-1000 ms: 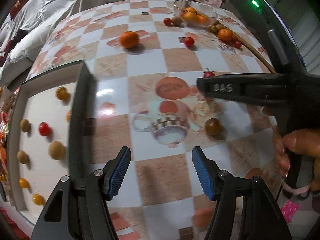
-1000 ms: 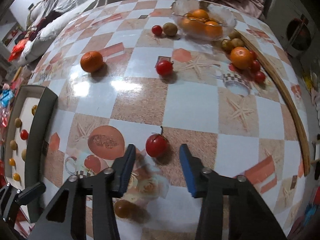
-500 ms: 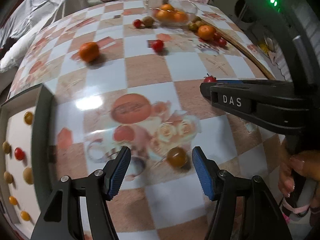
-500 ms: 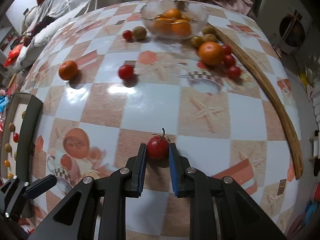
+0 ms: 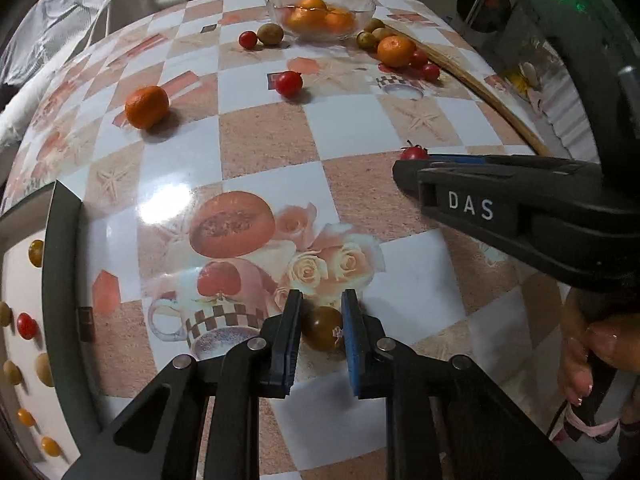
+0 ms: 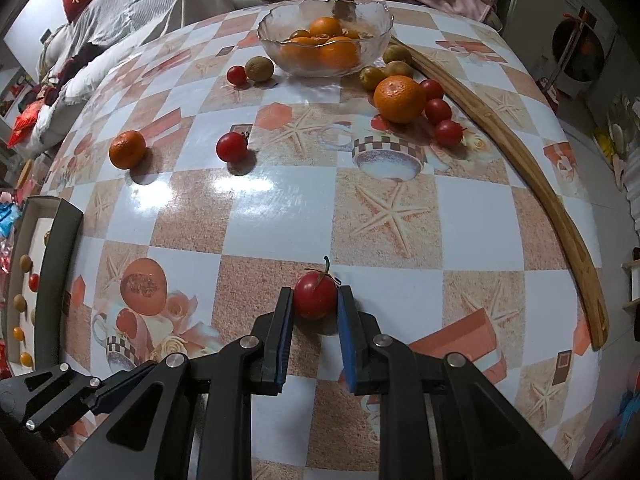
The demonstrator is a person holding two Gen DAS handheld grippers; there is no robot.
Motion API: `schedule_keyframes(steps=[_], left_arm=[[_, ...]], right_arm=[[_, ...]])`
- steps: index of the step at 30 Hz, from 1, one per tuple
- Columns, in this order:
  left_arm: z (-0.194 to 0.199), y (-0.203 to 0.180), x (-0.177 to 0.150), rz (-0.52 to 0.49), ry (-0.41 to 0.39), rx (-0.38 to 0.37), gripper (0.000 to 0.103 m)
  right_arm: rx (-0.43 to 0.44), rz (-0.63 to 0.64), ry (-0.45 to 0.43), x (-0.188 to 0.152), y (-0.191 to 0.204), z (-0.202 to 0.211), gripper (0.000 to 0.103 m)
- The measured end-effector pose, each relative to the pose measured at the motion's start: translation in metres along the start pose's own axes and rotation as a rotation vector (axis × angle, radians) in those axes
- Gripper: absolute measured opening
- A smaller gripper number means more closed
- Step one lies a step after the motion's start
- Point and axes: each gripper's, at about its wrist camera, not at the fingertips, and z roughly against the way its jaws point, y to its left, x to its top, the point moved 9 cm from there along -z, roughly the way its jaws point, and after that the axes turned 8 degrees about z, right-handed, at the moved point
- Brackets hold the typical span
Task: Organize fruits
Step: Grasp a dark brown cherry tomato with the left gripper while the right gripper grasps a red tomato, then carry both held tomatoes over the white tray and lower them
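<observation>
Red tomato (image 6: 315,295) clamped in right tongs (image 6: 314,302) marked "DAS"; left tongs (image 5: 321,330) grip dark tomato (image 5: 322,329).

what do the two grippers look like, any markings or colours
Both are matte black plastic with silver rivets and blue ribbed pads on the fingers: left gripper, right gripper. The right one carries white "DAS" lettering on its side.

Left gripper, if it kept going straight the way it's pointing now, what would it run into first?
The left gripper is angled steeply down, its fingers already closed on the dark brownish tomato. Straight on it would likely press that tomato into the checkered tablecloth right beneath it.
</observation>
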Motion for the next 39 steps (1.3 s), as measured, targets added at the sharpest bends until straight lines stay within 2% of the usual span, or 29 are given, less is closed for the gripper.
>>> schedule_keyframes(steps=[2, 6, 20, 39], left_arm=[[0.003, 0.004, -0.002, 0.039, 0.011, -0.039, 0.021], [0.013, 0.018, -0.006, 0.070, 0.015, -0.049, 0.021], [0.045, 0.055, -0.008, 0.091, -0.016, -0.018, 0.021], [0.081, 0.117, -0.005, 0.176, -0.086, 0.014, 0.021]], right_arm=[[0.012, -0.010, 0.003, -0.001, 0.000, 0.001, 0.023], [0.029, -0.016, 0.008, -0.005, 0.003, 0.002, 0.023], [0.051, 0.014, 0.032, -0.024, 0.032, 0.014, 0.023], [0.074, 0.095, 0.024, -0.010, 0.091, 0.022, 0.023]])
